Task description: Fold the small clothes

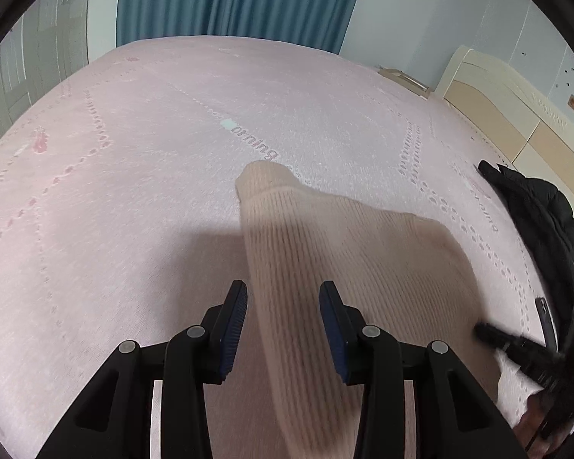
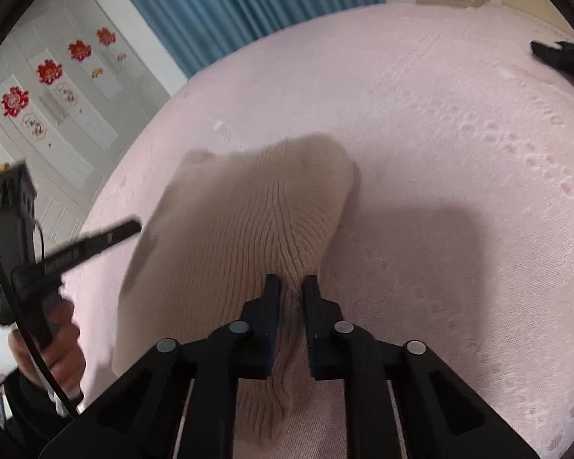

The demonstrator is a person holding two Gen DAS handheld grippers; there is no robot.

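Left wrist view first: the left gripper [image 1: 283,306] stands with its jaws spread wide, and the beige ribbed knit garment [image 1: 348,252] runs through the gap between them without either blue pad visibly pressing it. The cloth is blurred, lifted off the pink patterned bedspread [image 1: 134,176] and casting a shadow to the left. Its far corner [image 1: 264,176] hangs free. At the right edge lies a black padded jacket [image 1: 535,214], and the tip of the other tool pokes in low on the right. The risk here, by judgement: with nothing clamped on this side, the knit can sag or swing, so any fold line set now may come out crooked.

Right wrist view: the right gripper [image 2: 291,290] has its jaws drawn narrow, pinching a gathered ridge of the same beige garment [image 2: 241,214], which fans out ahead above the bedspread [image 2: 440,134]. The left tool shows at the far left, held by a hand [image 2: 57,348]. The pinch takes only a small bunch of stretchy rib, so it seems likely the cloth could slip out under a quick pull, or stretch and bunch instead of lying flat. The black jacket [image 2: 566,57] sits well apart at the top right, so snagging on it looks unlikely.
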